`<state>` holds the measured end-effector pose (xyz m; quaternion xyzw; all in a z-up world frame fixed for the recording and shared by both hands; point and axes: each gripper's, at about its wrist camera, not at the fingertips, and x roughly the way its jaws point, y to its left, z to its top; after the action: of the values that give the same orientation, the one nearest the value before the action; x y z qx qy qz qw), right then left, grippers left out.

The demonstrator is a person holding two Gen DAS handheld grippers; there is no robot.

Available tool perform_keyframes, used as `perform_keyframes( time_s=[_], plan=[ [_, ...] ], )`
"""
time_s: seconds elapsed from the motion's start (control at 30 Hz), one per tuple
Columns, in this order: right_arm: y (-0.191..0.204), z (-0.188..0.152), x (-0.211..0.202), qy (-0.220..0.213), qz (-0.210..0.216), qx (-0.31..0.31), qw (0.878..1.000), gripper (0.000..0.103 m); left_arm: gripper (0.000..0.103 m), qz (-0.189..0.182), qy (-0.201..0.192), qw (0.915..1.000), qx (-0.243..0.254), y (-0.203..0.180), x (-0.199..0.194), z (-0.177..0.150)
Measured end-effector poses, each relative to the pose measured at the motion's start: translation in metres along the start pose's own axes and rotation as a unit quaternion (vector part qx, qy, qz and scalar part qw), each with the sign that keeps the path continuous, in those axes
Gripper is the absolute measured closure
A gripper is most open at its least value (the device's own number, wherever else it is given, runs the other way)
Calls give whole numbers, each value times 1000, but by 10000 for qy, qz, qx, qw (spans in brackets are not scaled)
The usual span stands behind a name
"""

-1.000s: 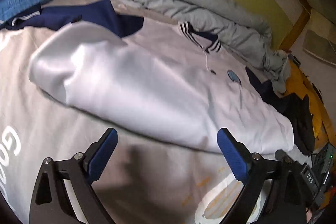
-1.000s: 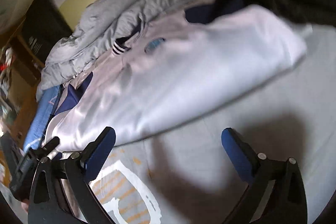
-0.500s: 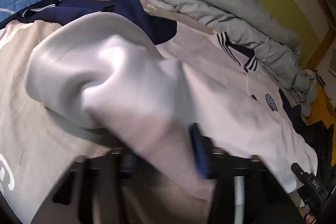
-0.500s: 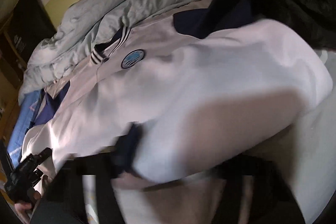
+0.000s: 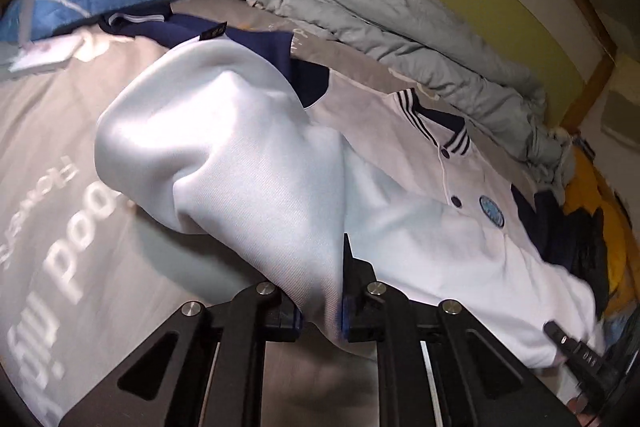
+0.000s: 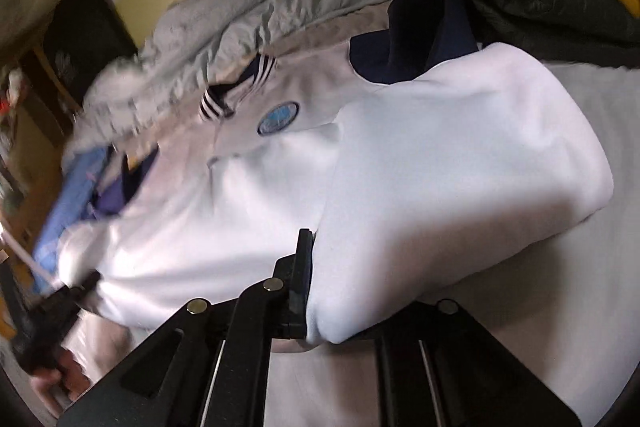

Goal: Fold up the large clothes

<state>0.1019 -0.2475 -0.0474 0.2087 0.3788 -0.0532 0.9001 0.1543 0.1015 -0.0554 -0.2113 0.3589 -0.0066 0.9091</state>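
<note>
Grey printed bed cover [image 5: 60, 155] carries the white jacket [image 5: 420, 227], spread toward the rumpled duvet [image 5: 360, 7] at its far edge. Left tongs [image 5: 320, 315] are closing, pinching a jacket corner; right tongs [image 6: 320, 307] are closing on the opposite corner.

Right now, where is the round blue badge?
On the white jacket's chest: the badge sits right of centre in the left wrist view, beside a dark button, below the striped collar.
</note>
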Motion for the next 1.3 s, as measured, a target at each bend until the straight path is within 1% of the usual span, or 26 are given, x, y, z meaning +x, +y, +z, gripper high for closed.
perform_keyframes(
  time_s=[0.1,0.17,0.2,0.23,0.27,0.3,0.33,0.37,0.4,0.43,0.47,0.53,0.63,0.7,0.77,0.8,0.87,0.9,0.93,0.97,1.03,1.07,1.1,1.13,1.2,1.3],
  plan=[
    [-1,-12,-15,-9,-169,-156,9997,94,88,-38,-62,9994,339,-4,-18,-17],
    [-4,-18,-20,45,-218,-181,9996,88,87,-85,52,9990,427,-2,-22,-25],
    [-5,-21,-23,77,-303,-256,9992,85,82,-50,77,9992,391,2,-24,-28],
    [-5,-24,-25,86,-461,-359,9983,80,77,-27,83,9993,362,5,-25,-30],
    [-5,-28,-29,70,-537,-476,9974,79,75,-17,77,9994,333,9,-29,-32],
    [-7,-31,-33,57,-494,-519,9974,77,67,-44,75,9993,354,12,-33,-35],
    [-8,-34,-37,48,-456,-538,9975,75,53,81,17,9989,457,13,-39,-37],
    [-9,-36,-41,41,-452,-563,9974,73,46,297,-129,9979,556,13,-44,-38],
    [-9,-38,-44,42,-447,-609,9971,71,36,538,-376,9953,711,13,-55,-40],
    [-10,-40,-48,47,-440,-649,9969,67,31,632,-561,9928,849,12,-64,-40],
    [-11,-41,-50,34,-468,-656,9967,59,28,635,-657,9915,924,12,-70,-39],
    [-12,-44,-63,-153,-711,-700,9949,51,21,450,-859,9899,1036,9,-88,-38],
    [-12,-43,-81,-328,-749,-700,9942,51,18,218,-1029,9869,1227,-2,-103,-36],
    [-8,-36,-92,-418,-609,-648,9952,51,18,143,-1032,9797,1715,-17,-111,-31],
    [3,-29,-102,-529,-581,-890,9929,49,18,274,-1272,9714,1988,-31,-121,-22],
    [11,-26,-108,-636,-651,-1090,9899,47,18,234,-1470,9678,2028,-34,-129,-18],
    [27,-19,-119,-928,-777,-1453,9820,30,18,180,-1703,9614,2152,-44,-141,-7],
    [33,-15,-124,-1086,-818,-1545,9786,26,18,171,-1772,9593,2194,-48,-145,-3],
    [38,-10,-127,-1199,-830,-1580,9766,19,18,130,-1837,9578,2209,-52,-148,1],
    [42,-6,-128,-1240,-806,-1586,9762,16,17,97,-1873,9570,2214,-54,-148,5],
    [48,3,-129,-1265,-661,-1527,9779,16,11,13,-1972,9544,2240,-60,-150,10],
    [51,8,-131,-1320,-552,-1484,9785,12,9,-35,-2030,9529,2252,-63,-151,12],
    [53,11,-133,-1414,-443,-1427,9786,8,2,-94,-2102,9510,2264,-65,-152,12],
    [54,14,-135,-1537,-366,-1362,9780,1,0,-145,-2162,9493,2277,-66,-152,12],
    [57,16,-137,-1807,-245,-1304,9745,1,0,-242,-2296,9450,2317,-67,-148,9],
    [58,11,-137,-2176,-236,-1406,9656,1,0,-283,-2205,9459,2365,-64,-132,5]
  ],
)
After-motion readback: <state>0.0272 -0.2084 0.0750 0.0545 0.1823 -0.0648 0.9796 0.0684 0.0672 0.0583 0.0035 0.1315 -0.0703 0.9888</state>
